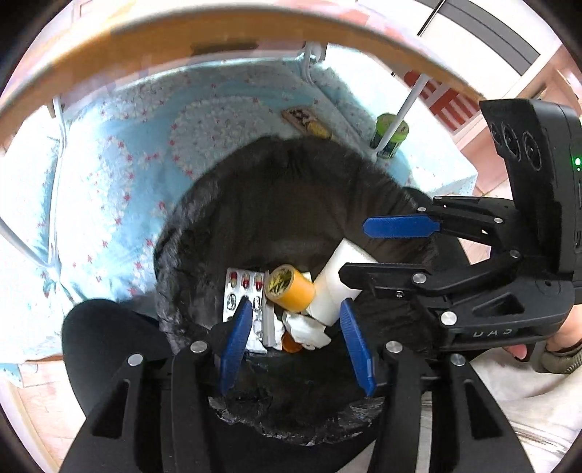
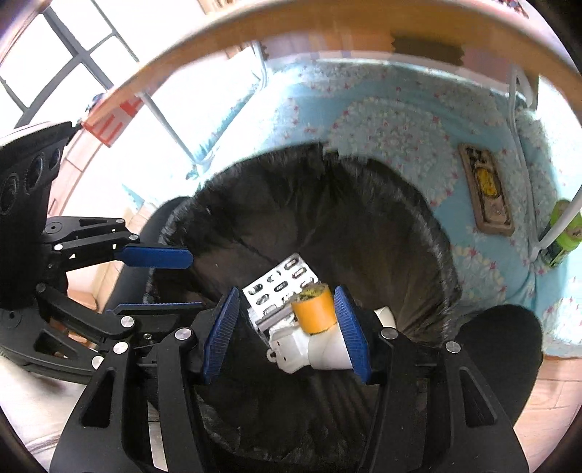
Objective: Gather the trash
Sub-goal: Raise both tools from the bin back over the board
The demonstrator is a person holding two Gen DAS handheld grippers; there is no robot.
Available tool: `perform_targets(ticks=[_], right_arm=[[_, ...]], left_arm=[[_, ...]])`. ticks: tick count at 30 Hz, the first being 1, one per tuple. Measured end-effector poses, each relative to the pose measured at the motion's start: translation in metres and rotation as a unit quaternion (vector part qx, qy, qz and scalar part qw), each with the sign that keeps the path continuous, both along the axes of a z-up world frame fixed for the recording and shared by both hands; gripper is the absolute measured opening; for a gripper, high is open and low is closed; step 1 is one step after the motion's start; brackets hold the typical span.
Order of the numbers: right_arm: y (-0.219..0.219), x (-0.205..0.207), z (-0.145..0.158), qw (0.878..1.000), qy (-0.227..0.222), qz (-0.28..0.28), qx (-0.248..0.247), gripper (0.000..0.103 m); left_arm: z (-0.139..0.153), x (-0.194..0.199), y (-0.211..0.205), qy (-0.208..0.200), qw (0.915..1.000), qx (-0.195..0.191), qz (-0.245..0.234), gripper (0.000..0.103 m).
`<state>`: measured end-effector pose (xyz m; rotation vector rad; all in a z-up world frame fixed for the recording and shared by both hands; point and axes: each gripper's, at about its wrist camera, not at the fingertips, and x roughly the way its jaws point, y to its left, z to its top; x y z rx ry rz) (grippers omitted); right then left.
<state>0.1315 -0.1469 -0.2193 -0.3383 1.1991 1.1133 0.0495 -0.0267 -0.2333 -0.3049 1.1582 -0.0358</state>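
Observation:
A bin lined with a black bag (image 1: 254,203) (image 2: 327,203) stands on a blue flowered rug. Inside lie an orange can (image 1: 291,289) (image 2: 315,309), a pill blister pack (image 1: 242,291) (image 2: 280,280), a white bottle (image 1: 338,280) (image 2: 320,349) and crumpled white paper (image 1: 309,329). My left gripper (image 1: 296,327) is open and empty over the bin mouth; it also shows in the right wrist view (image 2: 174,280). My right gripper (image 2: 287,327) is open and empty over the bin; it also shows in the left wrist view (image 1: 360,247). A flat brown wrapper (image 1: 307,122) (image 2: 487,189) and a green can (image 1: 389,134) (image 2: 562,233) lie on the rug beyond the bin.
A wooden table edge (image 1: 218,32) (image 2: 327,25) arches overhead, with white metal legs (image 1: 400,109) (image 2: 163,120) beside the green can. A dark shoe or knee (image 1: 102,334) (image 2: 498,349) stands next to the bin. Wooden floor lies to the sides.

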Motion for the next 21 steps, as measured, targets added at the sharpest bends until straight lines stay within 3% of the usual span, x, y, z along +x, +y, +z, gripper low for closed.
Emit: perform_targets(ticks=[12,21], right_arm=[[-0.006,0.014,0.078,0.996,-0.059,0.0,0.073,0.054],[0.0,0.035,0.127,0.987,-0.115,0.001,0.108,0.054]], left_arm=[[0.087,-0.001,0.007,-0.108,0.9933,0.04,-0.008,0.048],[0.132,0.011,0.026,-0.16,0.9853,0.059,-0.003,0.048]])
